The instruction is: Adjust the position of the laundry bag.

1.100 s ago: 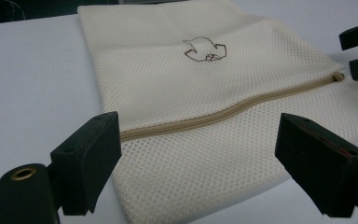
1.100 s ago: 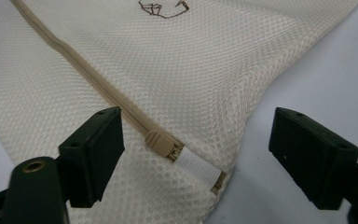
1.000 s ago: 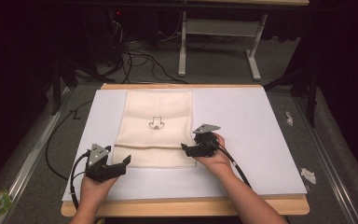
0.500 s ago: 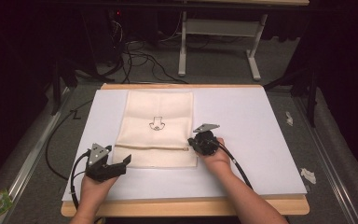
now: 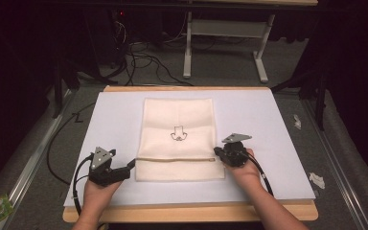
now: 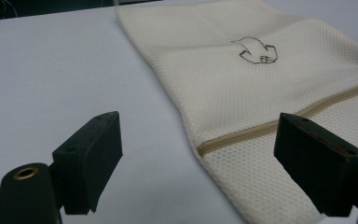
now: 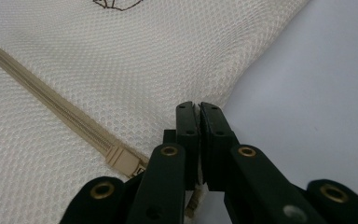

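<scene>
Since a second ago, the right gripper (image 5: 219, 153) has drawn back along the zipper (image 5: 175, 159) from a spot inside the bag's right half to the bag's right edge, while the left gripper (image 5: 130, 165) sits where it was near the lower left corner. On the white table cover (image 5: 268, 115) the cream mesh bag (image 5: 177, 120) lies flat, well in from the far edge, with a small dark outline emblem (image 5: 178, 134) at its middle and the tan zipper running across its lower part. In the right gripper view the jaws are pressed together at the bag's edge, just beside the zipper's end stop (image 7: 123, 161); a small tan piece peeks out beneath them, but whether they pinch it or the mesh I cannot tell. In the left gripper view the jaws stand spread wide, one over the bare cover, the other over the mesh near the zipper's left end (image 6: 205, 148), touching nothing that can be seen. Each hand (image 5: 98, 189) comes in from the near edge, the right hand (image 5: 242, 172) resting on the cover behind its tool.
</scene>
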`<control>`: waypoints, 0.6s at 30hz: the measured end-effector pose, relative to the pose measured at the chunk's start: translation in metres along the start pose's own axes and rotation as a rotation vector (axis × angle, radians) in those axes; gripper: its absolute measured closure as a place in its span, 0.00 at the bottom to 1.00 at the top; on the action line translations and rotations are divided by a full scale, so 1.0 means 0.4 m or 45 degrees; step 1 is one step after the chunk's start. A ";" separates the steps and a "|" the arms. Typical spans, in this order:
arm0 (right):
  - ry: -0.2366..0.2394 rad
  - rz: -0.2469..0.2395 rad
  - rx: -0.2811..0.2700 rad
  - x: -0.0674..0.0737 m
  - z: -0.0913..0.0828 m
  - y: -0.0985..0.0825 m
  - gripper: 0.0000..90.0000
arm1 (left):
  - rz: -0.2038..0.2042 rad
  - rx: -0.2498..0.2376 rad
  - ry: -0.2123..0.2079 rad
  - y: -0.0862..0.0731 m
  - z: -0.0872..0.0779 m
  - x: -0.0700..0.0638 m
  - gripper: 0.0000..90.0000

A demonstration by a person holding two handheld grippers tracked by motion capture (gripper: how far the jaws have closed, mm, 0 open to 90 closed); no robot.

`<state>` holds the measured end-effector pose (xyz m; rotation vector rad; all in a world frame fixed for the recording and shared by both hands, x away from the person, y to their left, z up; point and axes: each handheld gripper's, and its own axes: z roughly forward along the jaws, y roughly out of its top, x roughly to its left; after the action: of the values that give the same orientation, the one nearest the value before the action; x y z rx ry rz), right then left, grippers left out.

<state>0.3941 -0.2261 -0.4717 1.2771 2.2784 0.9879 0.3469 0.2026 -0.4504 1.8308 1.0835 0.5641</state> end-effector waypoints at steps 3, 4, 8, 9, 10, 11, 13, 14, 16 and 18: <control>-0.020 0.015 -0.001 -0.020 -0.027 -0.025 0.98 | 0.003 0.007 -0.005 0.001 0.003 -0.005 0.18; -0.030 0.014 -0.003 -0.026 -0.035 -0.033 0.98 | 0.003 0.007 -0.005 0.001 0.003 -0.005 0.18; -0.042 0.019 0.007 -0.044 -0.062 -0.052 0.98 | 0.010 0.016 -0.015 0.003 0.007 -0.013 0.18; -0.058 0.003 0.016 -0.053 -0.081 -0.064 0.98 | 0.014 0.020 -0.021 0.004 0.008 -0.016 0.18; -0.058 0.003 0.016 -0.053 -0.081 -0.064 0.98 | 0.014 0.020 -0.021 0.004 0.008 -0.016 0.18; -0.076 0.001 0.024 -0.066 -0.101 -0.077 0.98 | 0.017 0.018 -0.023 0.004 0.009 -0.019 0.18; -0.083 0.005 0.026 -0.073 -0.110 -0.084 0.98 | 0.021 0.022 -0.025 0.004 0.010 -0.020 0.18; -0.093 0.018 0.037 -0.089 -0.129 -0.100 0.97 | 0.027 0.025 -0.028 0.004 0.012 -0.021 0.19; -0.089 0.026 0.050 -0.092 -0.137 -0.114 0.96 | 0.039 0.021 -0.033 0.005 0.013 -0.023 0.19; -0.095 0.021 0.047 -0.089 -0.140 -0.124 0.90 | 0.039 0.018 -0.039 0.005 0.014 -0.026 0.20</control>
<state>0.3500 -0.2963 -0.4695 1.3273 2.2432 0.8923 0.3465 0.1907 -0.4508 1.8656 1.0430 0.5457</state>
